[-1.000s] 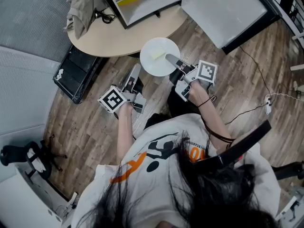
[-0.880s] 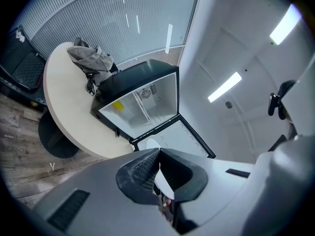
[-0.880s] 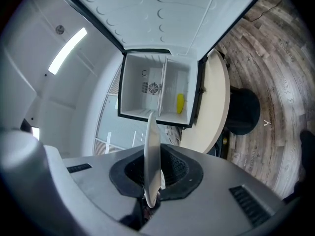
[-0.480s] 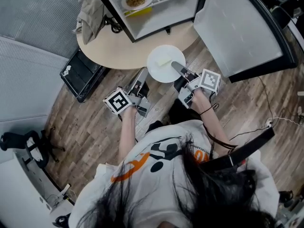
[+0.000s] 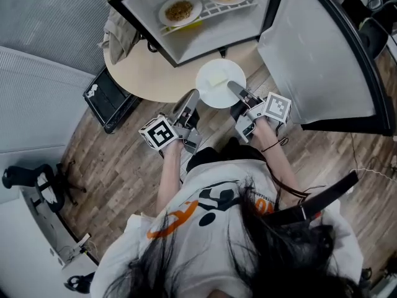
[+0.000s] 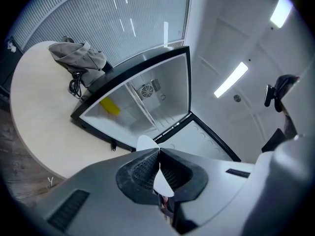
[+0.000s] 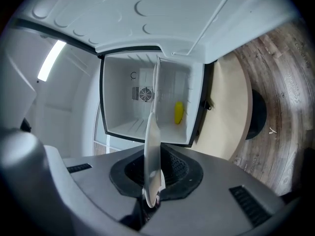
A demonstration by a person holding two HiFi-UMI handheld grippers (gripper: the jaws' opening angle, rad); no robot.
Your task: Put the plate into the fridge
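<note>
While a person stands seen from above at a round pale surface (image 5: 144, 68), each hand holds a gripper out level toward a small fridge (image 5: 218, 33) that sits on that surface with its door (image 5: 317, 56) swung wide to the right. A white plate (image 5: 218, 79) is clamped by its near rim in the right gripper (image 5: 234, 89), and the right gripper view shows the plate edge-on, pinched between the two dark ribbed pads. The plate hangs in the air just in front of the fridge opening, above the edge of the surface, and is not yet inside. To its left, the left gripper (image 5: 191, 97) has its jaws pressed together at the tips and holds nothing; its tip lies just beside the plate's rim. Inside the fridge, a wire shelf (image 5: 214, 8) carries two plates of food (image 5: 180, 9), and a yellow item (image 7: 178, 112) lies lower down near the side wall. A crumpled grey cloth (image 5: 116, 27) rests on the surface beside the fridge. The floor is wood plank (image 5: 118, 166).
</note>
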